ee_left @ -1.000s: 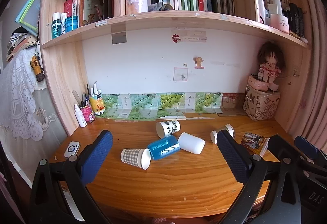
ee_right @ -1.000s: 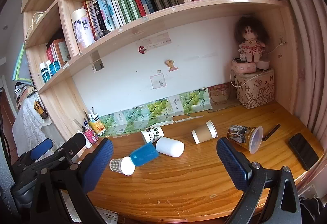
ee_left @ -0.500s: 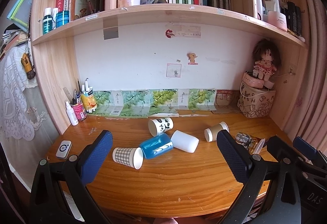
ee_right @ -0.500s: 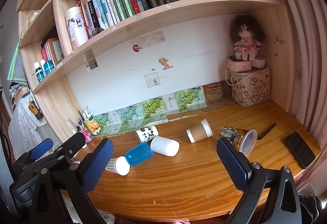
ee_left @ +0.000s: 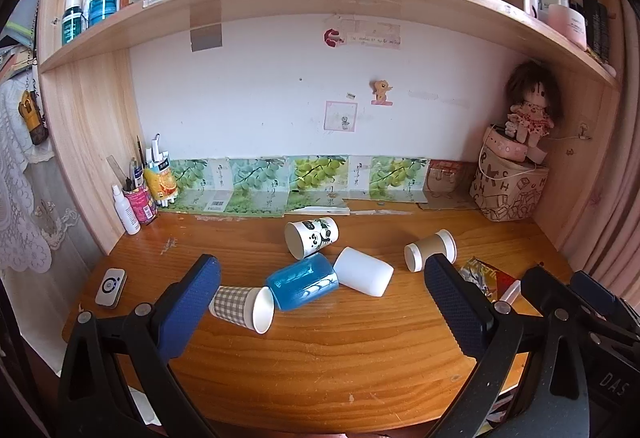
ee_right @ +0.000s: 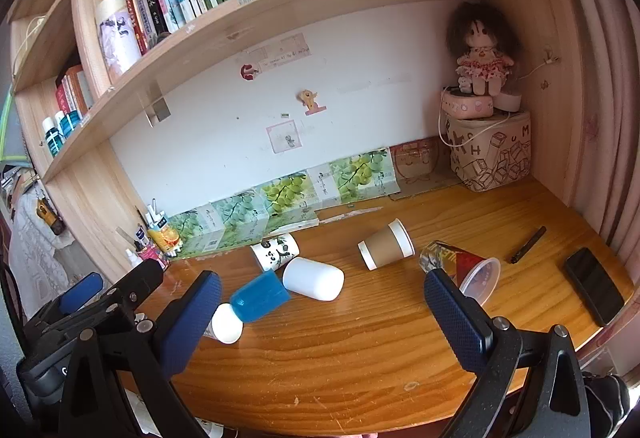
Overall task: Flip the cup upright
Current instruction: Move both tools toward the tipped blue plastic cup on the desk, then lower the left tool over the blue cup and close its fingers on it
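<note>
Left gripper (ee_left: pixel 320 298): fingers wide, empty, hovering before the cups, likely lining up a grasp.
Right gripper (ee_right: pixel 320 318): fingers wide, empty.
Cups: six lie tipped on the worktop (ee_left: pixel 320 358).
Checked cup (ee_left: pixel 240 305): nearest the left gripper, axis roughly left-right, mouth pointing right toward the blue cup (ee_left: pixel 302 286).

A rag doll (ee_right: pixel 482 52) sits on a pink box (ee_right: pixel 467 106) atop a printed fabric basket (ee_right: pixel 494 154) — back right corner. A black phone (ee_right: pixel 594 290) and dark pen (ee_right: pixel 528 244) lie near the desk's (ee_right: pixel 360 370) right edge; a white remote (ee_left: pixel 111 286) lies far left.
</note>
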